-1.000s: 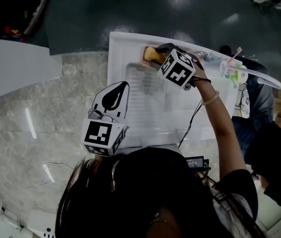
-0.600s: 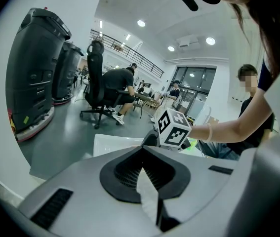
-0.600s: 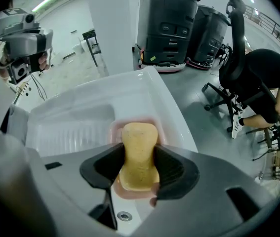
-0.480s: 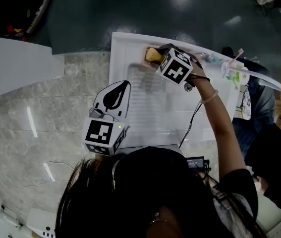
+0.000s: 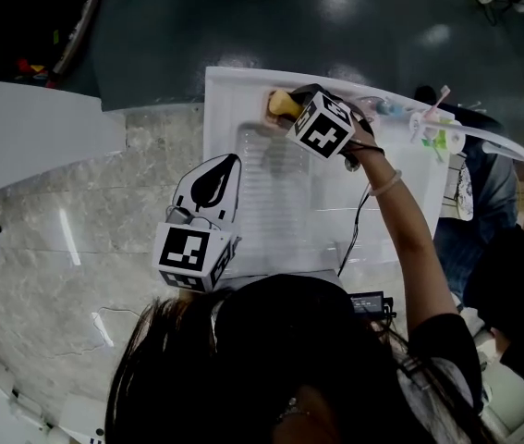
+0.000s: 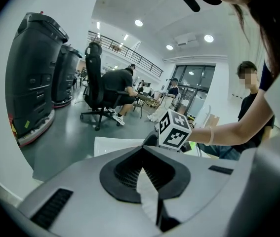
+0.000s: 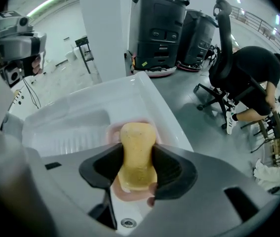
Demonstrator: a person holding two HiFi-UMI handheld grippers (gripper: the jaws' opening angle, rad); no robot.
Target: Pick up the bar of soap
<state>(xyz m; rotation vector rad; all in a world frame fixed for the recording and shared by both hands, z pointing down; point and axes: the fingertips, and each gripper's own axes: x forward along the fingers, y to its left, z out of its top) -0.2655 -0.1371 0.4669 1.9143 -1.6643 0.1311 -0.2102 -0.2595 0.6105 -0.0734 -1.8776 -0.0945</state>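
The yellow bar of soap lies on a pink soap dish at the far rim of the white sink basin. My right gripper points steeply down over it. Its jaws have just been opening and stand wide on either side of the soap, which is between the pads and still on its dish. In the head view the soap peeks out past the right gripper. My left gripper hovers over the basin's near left edge, its jaws closed tip to tip with nothing in them.
A marble counter runs left of the basin. A toothbrush and small toiletries stand at the basin's right end. A bystander is at the right. Black machines and a person on an office chair are beyond the sink.
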